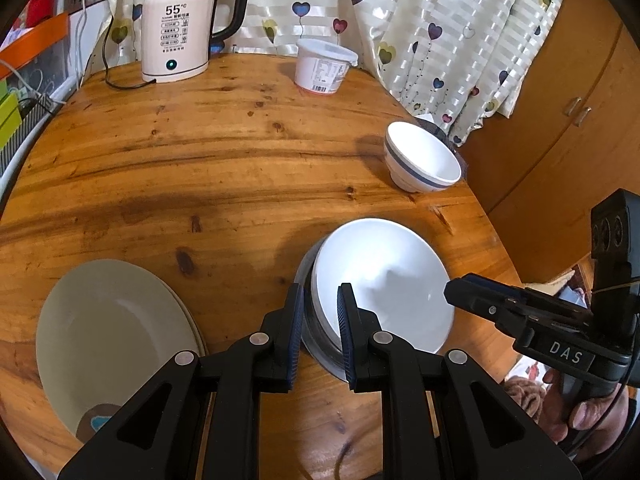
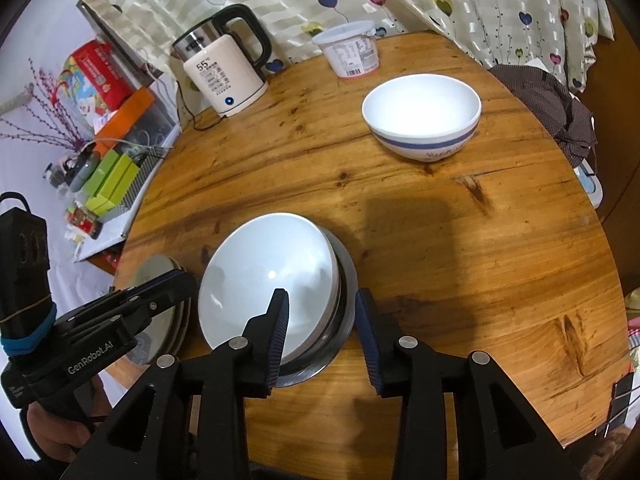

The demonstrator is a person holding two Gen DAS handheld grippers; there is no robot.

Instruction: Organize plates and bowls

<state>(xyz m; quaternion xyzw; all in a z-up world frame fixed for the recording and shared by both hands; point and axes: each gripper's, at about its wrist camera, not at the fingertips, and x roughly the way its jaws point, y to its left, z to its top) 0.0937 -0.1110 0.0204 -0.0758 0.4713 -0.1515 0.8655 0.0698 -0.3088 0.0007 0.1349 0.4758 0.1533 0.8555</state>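
Observation:
A plain white bowl (image 1: pixel 384 280) (image 2: pixel 264 276) sits nested in a steel bowl (image 1: pixel 326 362) (image 2: pixel 345 292) near the front of the round wooden table (image 1: pixel 200 184). My left gripper (image 1: pixel 321 300) is shut on the near-left rim of this stack, one pad inside the white bowl and one outside the steel. My right gripper (image 2: pixel 321 300) straddles the opposite rim, open, with a gap beside its outer pad. Each gripper shows in the other's view: the right gripper (image 1: pixel 450 290) and the left gripper (image 2: pixel 186 280). Stacked cream plates (image 1: pixel 116 340) (image 2: pixel 160 320) lie to the left. A blue-banded white bowl (image 1: pixel 424 160) (image 2: pixel 422 116) stands farther back.
An electric kettle (image 1: pixel 176 28) (image 2: pixel 224 76) with its cord and a lidded plastic tub (image 1: pixel 324 66) (image 2: pixel 352 54) stand at the table's far edge by a heart-print curtain. A wooden cabinet (image 1: pixel 560 128) is to the right. A dark cloth (image 2: pixel 560 108) hangs past the table's right edge.

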